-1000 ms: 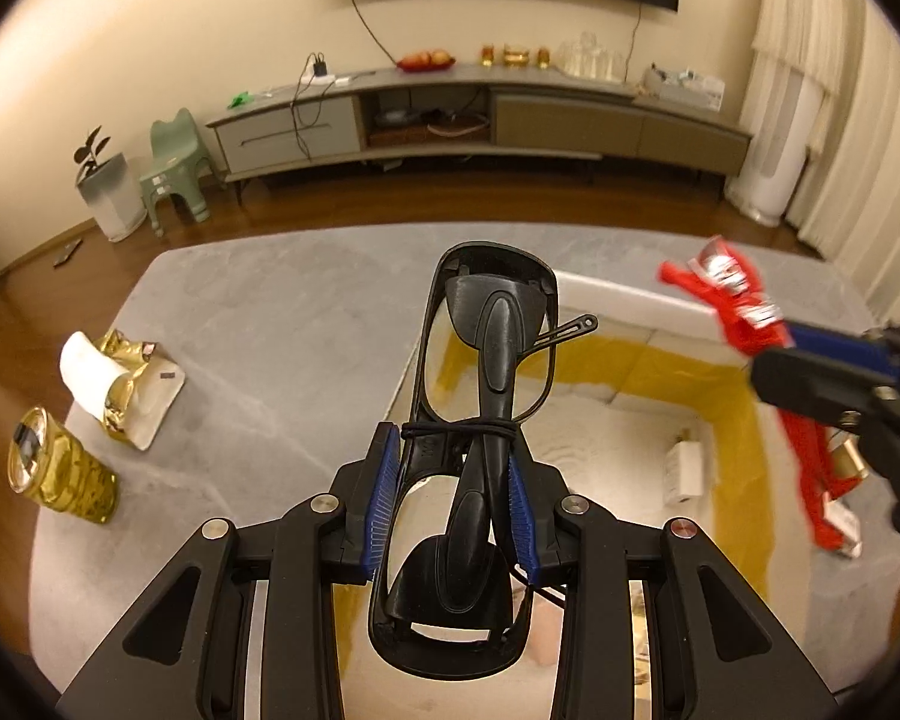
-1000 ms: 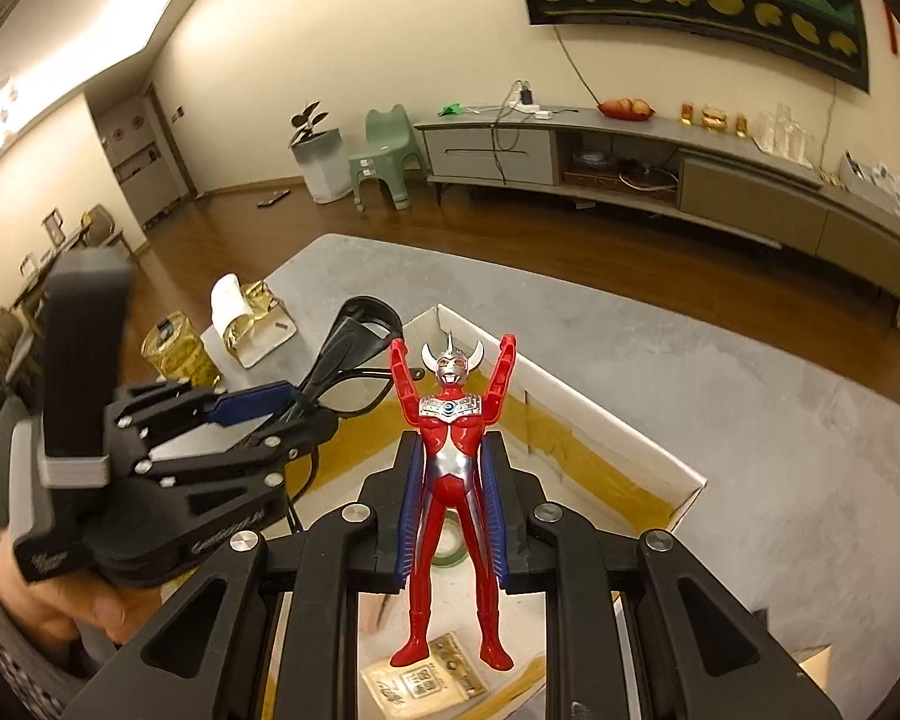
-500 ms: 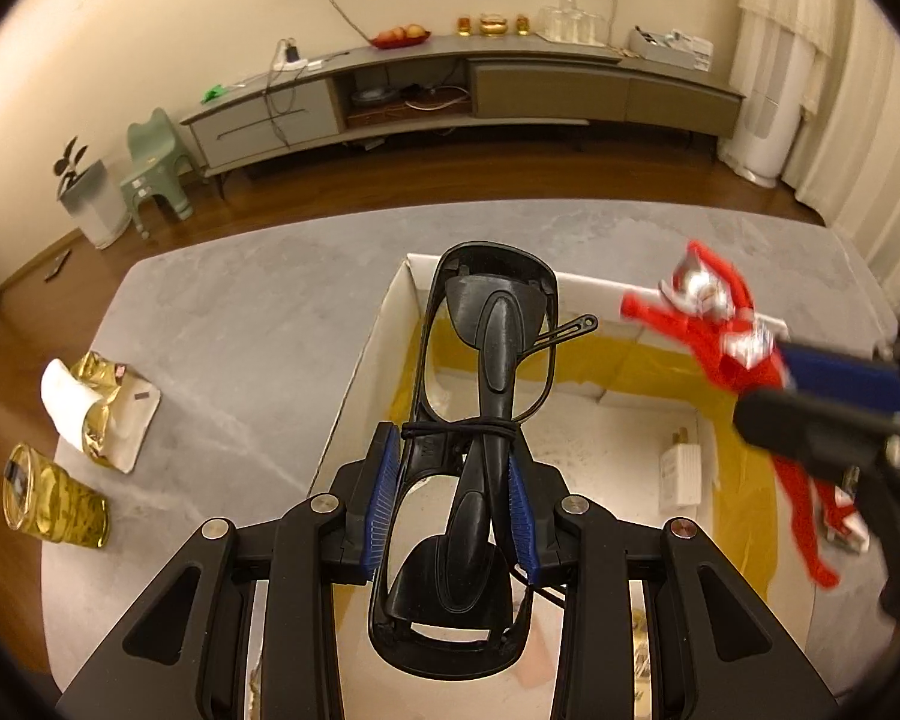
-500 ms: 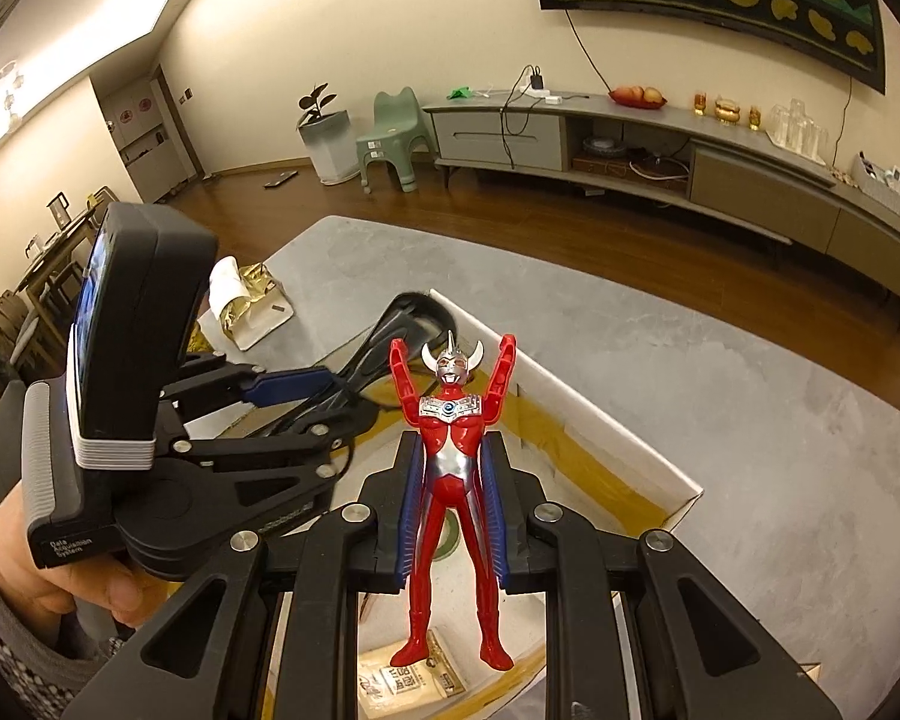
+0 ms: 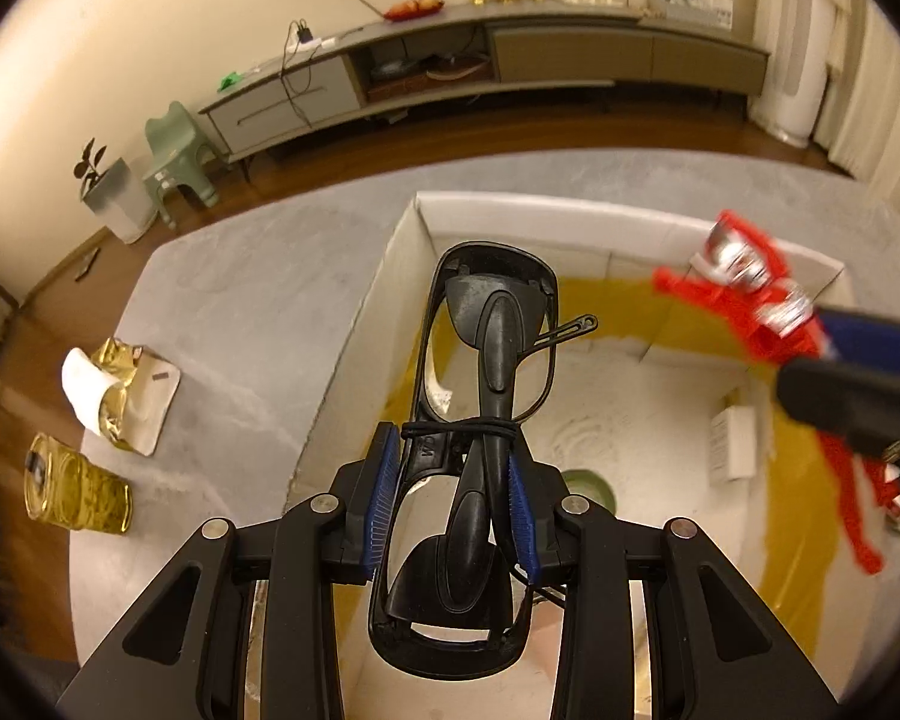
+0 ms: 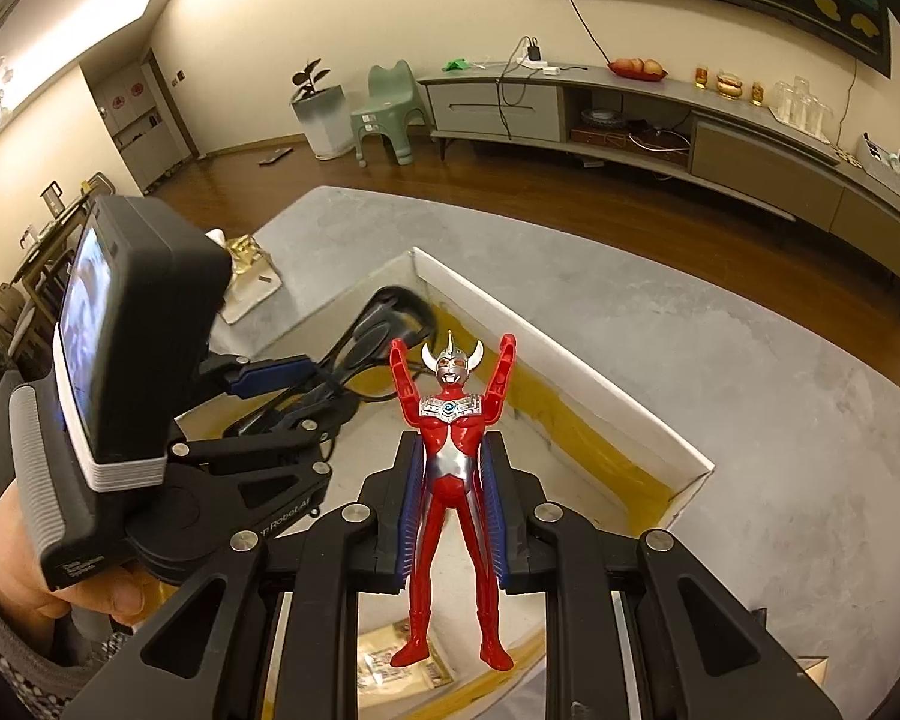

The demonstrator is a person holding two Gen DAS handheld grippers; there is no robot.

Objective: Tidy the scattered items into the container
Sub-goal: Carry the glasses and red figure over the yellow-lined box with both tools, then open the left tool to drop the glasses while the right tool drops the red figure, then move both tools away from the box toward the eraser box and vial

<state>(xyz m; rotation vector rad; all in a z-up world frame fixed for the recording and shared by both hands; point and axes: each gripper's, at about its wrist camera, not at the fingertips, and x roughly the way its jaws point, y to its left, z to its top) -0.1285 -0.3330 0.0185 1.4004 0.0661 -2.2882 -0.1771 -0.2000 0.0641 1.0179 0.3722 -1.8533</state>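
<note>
Left wrist view: gripping folded black glasses (image 5: 486, 414) in the left gripper (image 5: 453, 495), blue pads (image 5: 384, 498) pressing on either side of the frame near its middle, one lens end sticking out forward past the fingertips and the other reaching back between the arms; hanging over the open white box (image 5: 390, 276) with yellow tape inside, above its near-left part. Lying on the box floor, a white charger (image 5: 729, 441) and a green tape roll (image 5: 594, 483). Sitting on the grey table (image 5: 240, 300) to the left, well apart from the box, a gold wrapper (image 5: 120, 396) and a gold jar (image 5: 75, 489). Entering from the right, blurred, the right gripper (image 5: 858, 384) carrying the red toy figure (image 5: 744, 306) over the box. Right wrist view: clamping the red toy figure (image 6: 450, 480) in the right gripper (image 6: 450, 507) at waist and thighs, arms and horned head rising beyond the fingertips, feet trailing back, held above the box (image 6: 558, 360) interior. Hovering at left, the left gripper (image 6: 306, 384) with the glasses (image 6: 378, 324) over the box's far-left corner. Showing below the figure's feet, a yellowish packet (image 6: 402, 666) on the box floor.
</note>
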